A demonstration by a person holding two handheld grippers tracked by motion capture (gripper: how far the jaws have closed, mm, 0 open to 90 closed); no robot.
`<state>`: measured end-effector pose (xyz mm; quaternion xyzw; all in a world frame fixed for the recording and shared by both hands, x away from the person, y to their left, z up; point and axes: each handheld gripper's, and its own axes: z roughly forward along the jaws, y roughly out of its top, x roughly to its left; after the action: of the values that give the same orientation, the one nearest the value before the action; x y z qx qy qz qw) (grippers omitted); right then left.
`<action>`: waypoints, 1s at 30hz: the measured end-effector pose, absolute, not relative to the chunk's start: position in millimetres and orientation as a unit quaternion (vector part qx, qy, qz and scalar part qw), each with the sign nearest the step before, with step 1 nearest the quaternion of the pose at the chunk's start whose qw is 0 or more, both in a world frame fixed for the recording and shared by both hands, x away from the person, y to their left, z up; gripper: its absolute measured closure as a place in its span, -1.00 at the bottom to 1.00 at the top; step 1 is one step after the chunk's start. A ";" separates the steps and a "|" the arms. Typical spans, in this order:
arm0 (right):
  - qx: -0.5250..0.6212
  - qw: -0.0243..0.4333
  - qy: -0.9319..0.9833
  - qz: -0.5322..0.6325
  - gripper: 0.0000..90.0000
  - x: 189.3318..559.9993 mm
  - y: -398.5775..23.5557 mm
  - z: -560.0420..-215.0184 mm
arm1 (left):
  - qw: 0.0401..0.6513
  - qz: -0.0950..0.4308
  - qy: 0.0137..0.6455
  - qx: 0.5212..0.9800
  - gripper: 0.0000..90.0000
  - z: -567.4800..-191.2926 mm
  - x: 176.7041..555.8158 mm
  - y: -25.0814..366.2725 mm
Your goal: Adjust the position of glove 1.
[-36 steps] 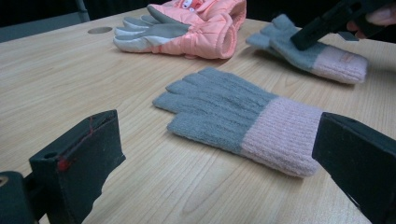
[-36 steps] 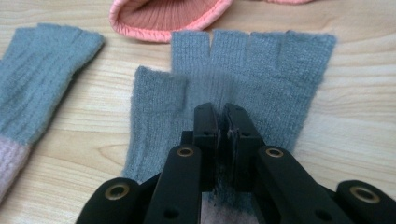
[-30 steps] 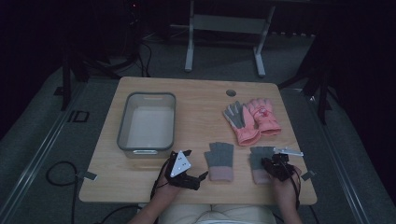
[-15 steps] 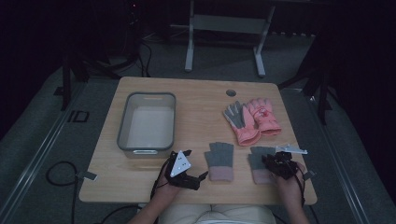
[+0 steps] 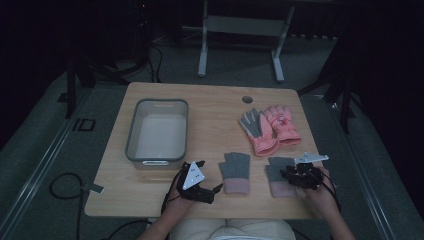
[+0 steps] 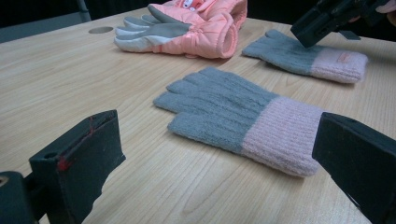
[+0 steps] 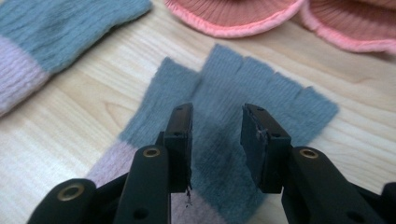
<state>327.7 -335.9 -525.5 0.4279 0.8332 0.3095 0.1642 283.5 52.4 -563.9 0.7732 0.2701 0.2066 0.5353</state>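
— What's under your right tongs?

— The right-hand grey knit glove, flat on the desk at its near edge, pink ribbed cuff towards you. Your jaws have just been opening and now stand part-way apart over the grey palm, gripping nothing; the wool lies between them, unpinched.

— What does that mean for the job?

— Likely the glove is freshly let go, or about to be taken again; it lies unlifted beside its twin, so the pairing or stowing looks not yet done.

— And your left tongs?

— Wide open and empty, at the desk's near edge, facing that twin's fuzzy cuff.

— The rest?

— Two padded salmon-pink gloves with grey palms lie farther back; a clear, rounded plastic bin stands left, apparently empty. The wool is soft and limp, so it will sag if pinched.
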 end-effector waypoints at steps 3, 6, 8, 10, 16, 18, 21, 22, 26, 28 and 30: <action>0.430 0.160 0.834 0.306 0.41 329.5 -337.1 -529.8 | 0.535 0.206 0.270 0.773 -0.98 -563.9 283.6 52.6; 0.426 0.170 0.843 0.279 0.38 329.3 -333.4 -538.9 | 0.536 0.207 0.270 0.773 -0.98 -564.0 283.3 52.4; 0.432 0.167 0.839 0.286 0.58 328.1 -332.8 -540.0 | 0.536 0.207 0.270 0.773 -0.98 -564.0 283.3 52.3; 0.432 0.167 0.839 0.286 0.58 328.1 -332.8 -540.0 | 0.536 0.207 0.270 0.773 -0.98 -564.0 283.4 52.5; 0.458 0.193 0.825 0.270 0.88 323.6 -323.4 -539.0 | 0.536 0.205 0.270 0.773 -0.98 -563.9 283.6 52.8; 0.474 0.183 0.813 0.284 0.89 319.0 -323.8 -530.4 | 0.534 0.207 0.272 0.773 -0.98 -563.8 283.7 52.4; 0.478 0.181 0.805 0.300 0.89 315.9 -322.2 -519.1 | 0.535 0.207 0.270 0.773 -0.98 -563.9 283.5 52.5; 0.478 0.181 0.805 0.300 0.89 315.9 -322.2 -519.1 | 0.535 0.207 0.270 0.773 -0.98 -563.9 283.5 52.5; 0.451 0.176 0.801 0.352 0.89 315.6 -301.9 -482.1 | 0.536 0.206 0.269 0.773 -0.98 -563.9 283.6 52.8; 0.443 0.173 0.802 0.362 0.89 318.9 -290.7 -473.2 | 0.537 0.207 0.269 0.772 -0.98 -564.0 283.2 52.3; 0.436 0.181 0.802 0.366 0.89 321.5 -278.4 -467.3 | 0.536 0.206 0.270 0.773 -0.98 -563.9 283.5 52.6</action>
<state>321.5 -278.4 -467.3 0.4358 0.8022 0.3659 0.1809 283.5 52.6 -563.9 0.7728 0.2700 0.2059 0.5361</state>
